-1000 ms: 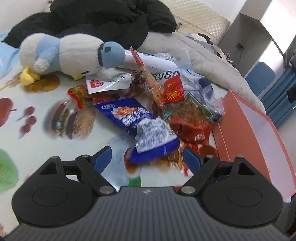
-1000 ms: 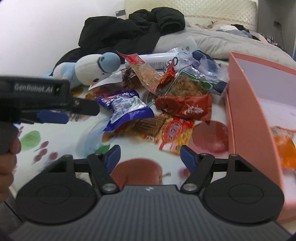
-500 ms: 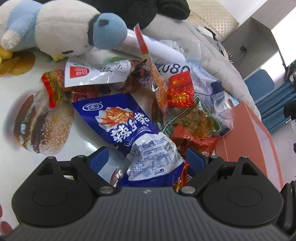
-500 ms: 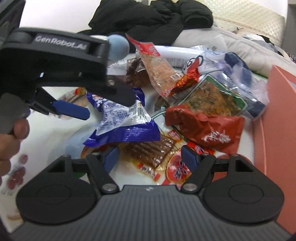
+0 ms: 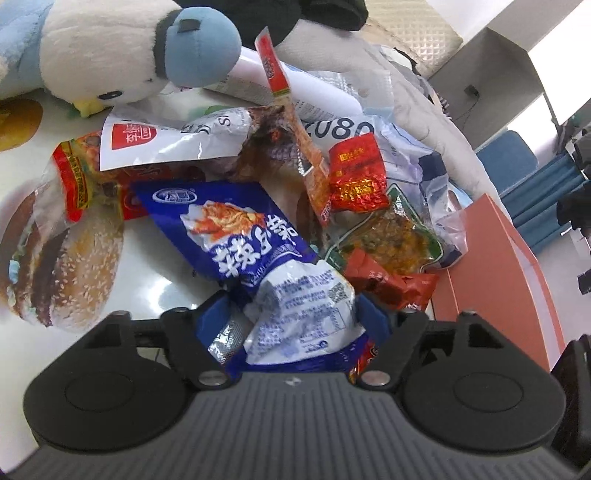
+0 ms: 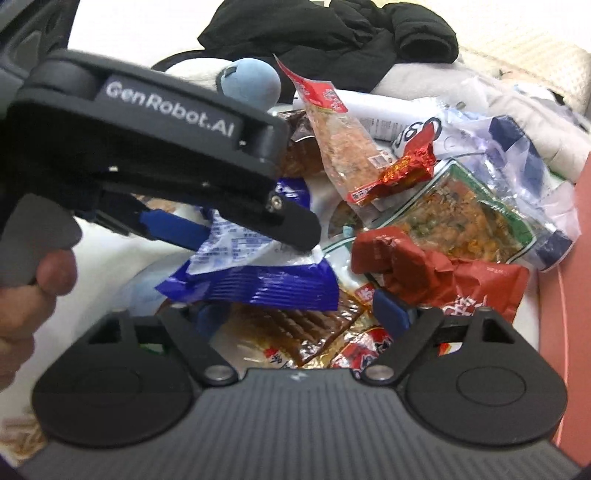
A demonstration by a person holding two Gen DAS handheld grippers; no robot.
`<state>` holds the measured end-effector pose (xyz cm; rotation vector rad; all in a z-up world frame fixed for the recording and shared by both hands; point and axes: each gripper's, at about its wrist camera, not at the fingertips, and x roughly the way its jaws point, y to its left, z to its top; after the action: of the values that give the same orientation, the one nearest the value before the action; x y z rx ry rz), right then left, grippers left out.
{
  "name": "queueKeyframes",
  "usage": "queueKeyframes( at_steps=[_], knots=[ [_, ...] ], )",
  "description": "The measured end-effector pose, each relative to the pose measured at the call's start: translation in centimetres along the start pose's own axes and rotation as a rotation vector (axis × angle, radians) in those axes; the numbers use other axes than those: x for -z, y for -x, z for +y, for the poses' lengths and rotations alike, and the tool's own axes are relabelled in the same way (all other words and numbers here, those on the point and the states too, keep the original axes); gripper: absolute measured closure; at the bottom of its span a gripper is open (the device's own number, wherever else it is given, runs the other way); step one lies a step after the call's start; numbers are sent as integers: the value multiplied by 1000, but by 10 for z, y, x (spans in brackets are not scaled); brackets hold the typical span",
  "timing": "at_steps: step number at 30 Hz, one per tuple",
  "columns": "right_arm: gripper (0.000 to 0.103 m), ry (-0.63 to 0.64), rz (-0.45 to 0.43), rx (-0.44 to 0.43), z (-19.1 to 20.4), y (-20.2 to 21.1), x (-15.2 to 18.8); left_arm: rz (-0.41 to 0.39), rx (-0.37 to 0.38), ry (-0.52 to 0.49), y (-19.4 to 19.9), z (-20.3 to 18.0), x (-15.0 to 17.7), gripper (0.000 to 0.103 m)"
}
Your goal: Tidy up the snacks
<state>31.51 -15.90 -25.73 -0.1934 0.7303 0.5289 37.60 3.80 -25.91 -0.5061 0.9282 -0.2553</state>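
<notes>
A heap of snack packets lies on a printed tablecloth. My left gripper [image 5: 293, 317] has the crumpled end of the blue snack packet [image 5: 236, 236] between its blue pads. Its jaws are closing and both pads touch the packet. In the right wrist view the left gripper [image 6: 258, 240] clasps the same blue packet [image 6: 258, 280]. My right gripper [image 6: 301, 315] hangs low over a clear packet of brown strips [image 6: 295, 328]. Its jaws are opening and its pads stand clear of the packet. A red packet [image 6: 443, 273] lies just beyond its right finger.
An orange box [image 5: 509, 280] stands open right of the heap, its wall [image 6: 576, 295] at the right wrist view's edge. A blue-and-white plush toy [image 5: 110, 55] and a black jacket [image 6: 332, 33] lie behind. A hand [image 6: 29, 295] holds the left gripper.
Both grippers moved forward and down into the heap. The left jaws widened, then narrowed onto the blue packet's end. The right jaws widened over the brown-strip packet.
</notes>
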Motion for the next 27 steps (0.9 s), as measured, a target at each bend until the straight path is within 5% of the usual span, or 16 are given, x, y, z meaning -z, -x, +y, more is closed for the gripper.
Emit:
queueKeyframes(
  at_steps=[7, 10, 27],
  knots=[
    [59, 30, 10, 8, 6, 13, -2, 0, 25, 0, 16, 5, 7, 37],
    [67, 64, 21, 35, 15, 16, 2, -1, 20, 4, 28, 8, 13, 38],
    [67, 25, 95, 61, 47, 74, 43, 18, -50, 26, 120, 29, 90, 38]
  ],
)
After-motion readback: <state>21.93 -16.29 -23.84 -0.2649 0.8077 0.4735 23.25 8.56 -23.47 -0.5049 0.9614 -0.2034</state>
